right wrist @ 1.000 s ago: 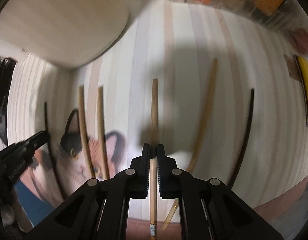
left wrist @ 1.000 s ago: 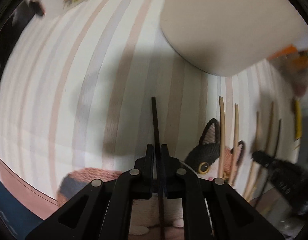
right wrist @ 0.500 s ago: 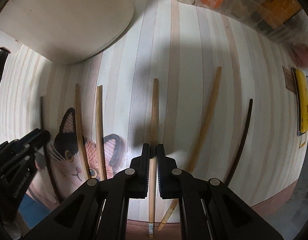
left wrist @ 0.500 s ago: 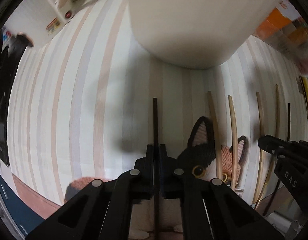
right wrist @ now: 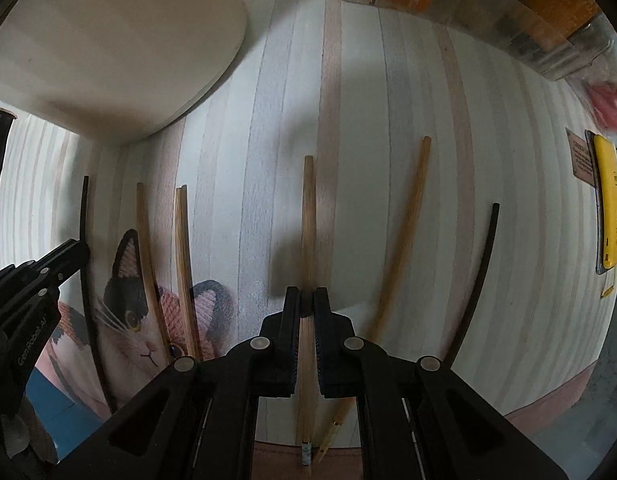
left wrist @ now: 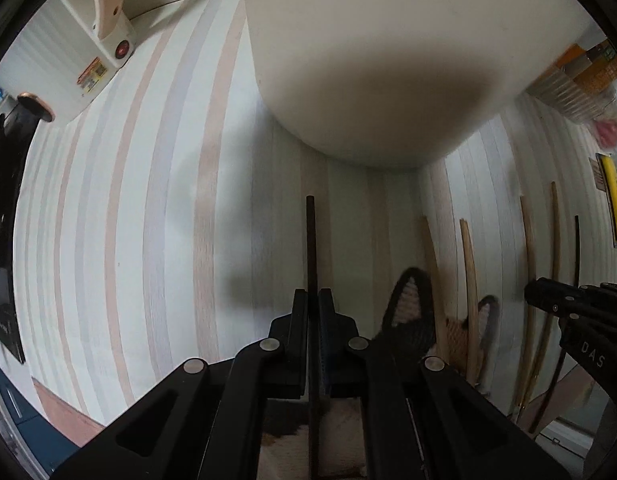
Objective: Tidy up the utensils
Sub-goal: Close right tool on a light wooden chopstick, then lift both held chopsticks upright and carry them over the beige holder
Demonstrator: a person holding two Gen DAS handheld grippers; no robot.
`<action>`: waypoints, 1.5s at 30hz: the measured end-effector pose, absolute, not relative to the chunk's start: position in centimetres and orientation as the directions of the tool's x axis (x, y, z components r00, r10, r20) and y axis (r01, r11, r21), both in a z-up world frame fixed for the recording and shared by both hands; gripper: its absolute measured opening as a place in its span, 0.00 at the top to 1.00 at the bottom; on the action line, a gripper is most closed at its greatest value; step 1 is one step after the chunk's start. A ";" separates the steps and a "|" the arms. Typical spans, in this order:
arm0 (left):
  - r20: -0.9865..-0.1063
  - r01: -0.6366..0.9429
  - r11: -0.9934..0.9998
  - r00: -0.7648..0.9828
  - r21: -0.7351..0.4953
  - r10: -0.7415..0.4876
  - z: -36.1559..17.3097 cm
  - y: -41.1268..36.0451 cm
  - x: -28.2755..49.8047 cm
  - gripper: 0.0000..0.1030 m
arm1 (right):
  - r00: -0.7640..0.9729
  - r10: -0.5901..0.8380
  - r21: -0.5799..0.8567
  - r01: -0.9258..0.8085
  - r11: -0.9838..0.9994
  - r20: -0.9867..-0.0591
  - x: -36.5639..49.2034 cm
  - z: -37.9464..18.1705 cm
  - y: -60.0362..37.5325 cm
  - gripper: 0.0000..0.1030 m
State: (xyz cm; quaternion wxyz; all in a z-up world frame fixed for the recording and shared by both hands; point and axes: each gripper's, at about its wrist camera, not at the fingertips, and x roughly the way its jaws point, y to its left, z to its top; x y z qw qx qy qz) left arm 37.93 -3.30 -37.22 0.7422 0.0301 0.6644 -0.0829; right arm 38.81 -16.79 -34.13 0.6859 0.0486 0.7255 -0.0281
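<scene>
A: Surface? 
B: The counter (right wrist: 388,128) is covered by a mat with pale lengthwise stripes in white, grey and pink, a calico cat picture (right wrist: 136,320) at one end and a pink border at the near edge.

A: Claws?
B: Left claw (left wrist: 313,300) is closed on a black chopstick (left wrist: 310,240), held above the mat. Right claw (right wrist: 307,298) is closed on a wooden chopstick (right wrist: 308,216).

A: Remaining utensils?
B: On the mat: two wooden chopsticks (right wrist: 164,264) across the cat, one slanted wooden chopstick (right wrist: 404,232) just right of the held one, a second black chopstick (right wrist: 478,280) further right.

A: Surroundings?
B: A large cream container (left wrist: 388,60) stands at the far side. A yellow object (right wrist: 607,200) lies off the mat's right edge; clear packages (right wrist: 508,8) with orange labels sit at the back.
</scene>
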 end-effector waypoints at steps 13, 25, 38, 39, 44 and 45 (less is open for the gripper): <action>-0.989 0.166 0.982 0.097 -0.091 -0.108 -36.9 -0.6 40.9 0.95 | -0.065 0.043 0.034 0.130 0.991 -0.997 40.2 -34.2 -19.1 0.93; -0.989 0.167 0.985 0.130 -0.042 -0.064 -36.6 -2.8 39.9 0.97 | -0.073 0.040 0.027 0.159 0.987 -0.997 41.8 -34.5 -20.2 0.94; -0.952 0.097 0.993 0.292 -0.067 -0.092 -28.9 -0.6 34.3 0.97 | 0.140 0.027 0.056 0.205 0.977 -0.990 39.3 -30.2 -20.6 0.94; -0.948 0.097 0.993 0.304 -0.070 -0.097 -28.2 -0.6 33.8 0.97 | 0.169 0.018 0.053 0.205 0.977 -0.985 39.0 -29.3 -20.6 0.94; -0.934 0.076 0.989 0.326 -0.127 -0.145 -25.3 -0.4 32.1 0.98 | 0.263 0.009 0.068 0.214 0.974 -0.965 37.7 -26.2 -21.0 0.94; -0.932 0.068 0.986 0.321 -0.151 -0.165 -25.1 -0.3 32.6 0.98 | 0.272 0.003 0.063 0.212 0.975 -0.962 37.5 -25.7 -21.0 0.94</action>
